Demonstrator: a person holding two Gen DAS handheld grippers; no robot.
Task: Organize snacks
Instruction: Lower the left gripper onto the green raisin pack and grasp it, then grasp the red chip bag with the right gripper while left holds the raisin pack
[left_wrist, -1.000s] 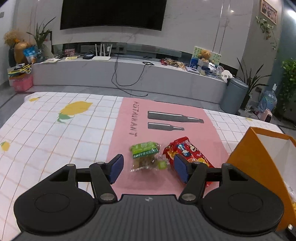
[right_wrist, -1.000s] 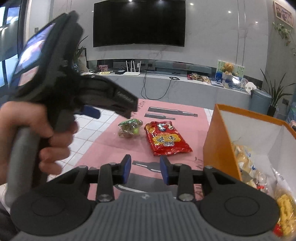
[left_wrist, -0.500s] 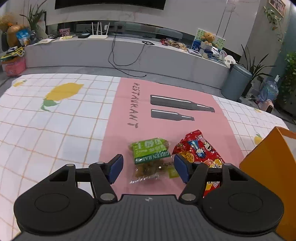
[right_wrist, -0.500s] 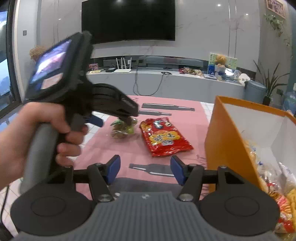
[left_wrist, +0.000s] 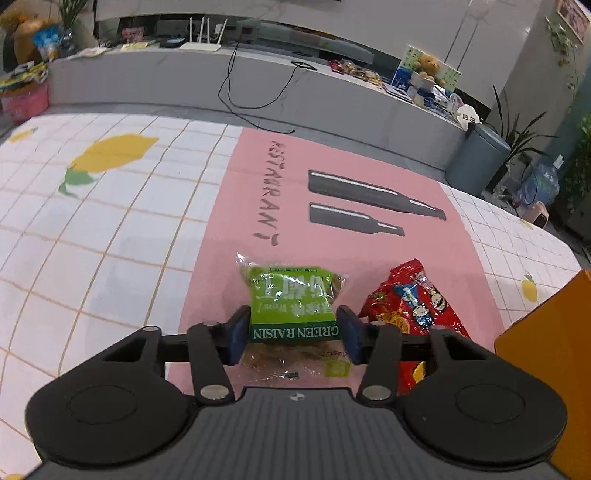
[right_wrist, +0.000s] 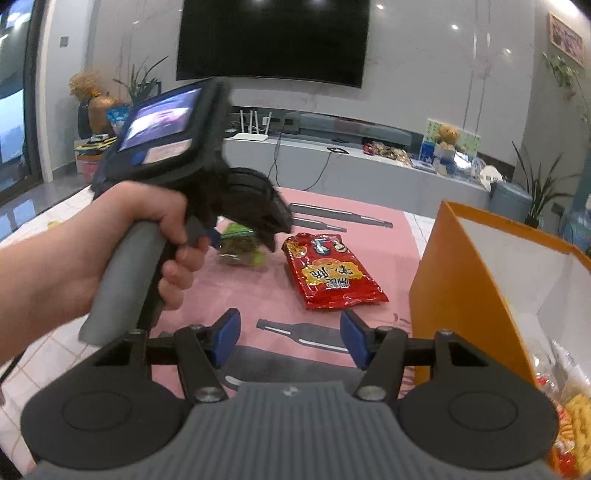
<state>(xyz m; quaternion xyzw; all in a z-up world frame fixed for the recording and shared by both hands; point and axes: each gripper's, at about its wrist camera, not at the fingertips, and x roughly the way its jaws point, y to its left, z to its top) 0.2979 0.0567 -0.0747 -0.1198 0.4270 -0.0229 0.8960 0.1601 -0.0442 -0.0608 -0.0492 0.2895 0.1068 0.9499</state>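
Observation:
A green raisin packet (left_wrist: 291, 306) lies on the pink mat (left_wrist: 332, 206). My left gripper (left_wrist: 293, 334) is down over it, its blue pads on either side of the packet and touching or nearly touching its edges. The packet also shows in the right wrist view (right_wrist: 240, 247), half hidden behind the left gripper's body. A red snack bag (left_wrist: 410, 314) lies just right of it and shows in the right wrist view (right_wrist: 330, 277). My right gripper (right_wrist: 290, 338) is open and empty, above the mat in front of the red bag.
An orange box (right_wrist: 476, 273) with several snack packets inside stands at the right, its corner showing in the left wrist view (left_wrist: 546, 354). The lemon-print checked tablecloth (left_wrist: 92, 221) spreads to the left. A TV bench with clutter runs along the back wall.
My left gripper has moved forward and down over the raisin packet, and its jaws have narrowed around it. My right gripper has opened from nearly shut to wide.

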